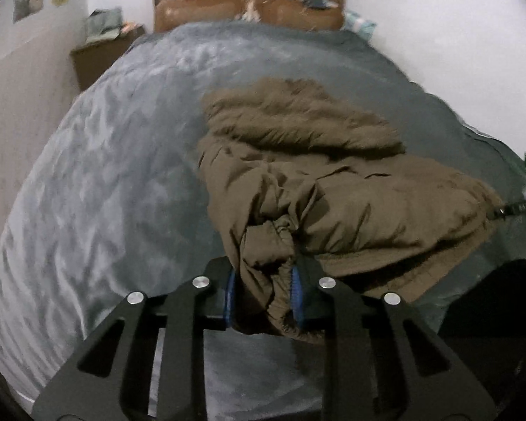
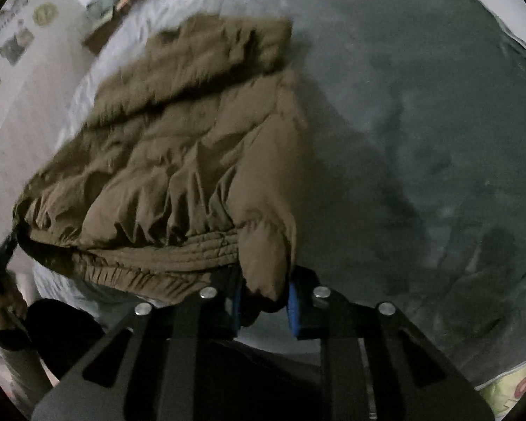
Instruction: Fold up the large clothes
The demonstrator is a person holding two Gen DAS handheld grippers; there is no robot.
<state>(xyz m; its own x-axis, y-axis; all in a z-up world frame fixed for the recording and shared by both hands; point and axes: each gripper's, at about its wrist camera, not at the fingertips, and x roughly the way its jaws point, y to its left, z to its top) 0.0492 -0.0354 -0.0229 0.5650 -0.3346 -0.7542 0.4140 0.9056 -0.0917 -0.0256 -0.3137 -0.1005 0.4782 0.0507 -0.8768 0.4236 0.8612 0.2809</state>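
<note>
Brown puffer jacket (image 1: 333, 182) lies bunched on the grey blanket (image 1: 105, 175), toward the bed's foot. Left gripper (image 1: 263, 294) pinches a bunched fold of it between narrowly parted blue pads. Right gripper (image 2: 264, 301) clamps a corner near the ribbed hem (image 2: 157, 249), seen only in the right view. Left view alone shows the wooden headboard (image 1: 249, 3) beyond the jacket, with a nightstand (image 1: 101, 52) beside the headboard.

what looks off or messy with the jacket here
The jacket lies bunched and uneven on the bed, its hood flopped over the body. Both claws pinch its near edge: the left claw on a crumpled wad, the right claw on a corner. Nothing looks torn.
</note>
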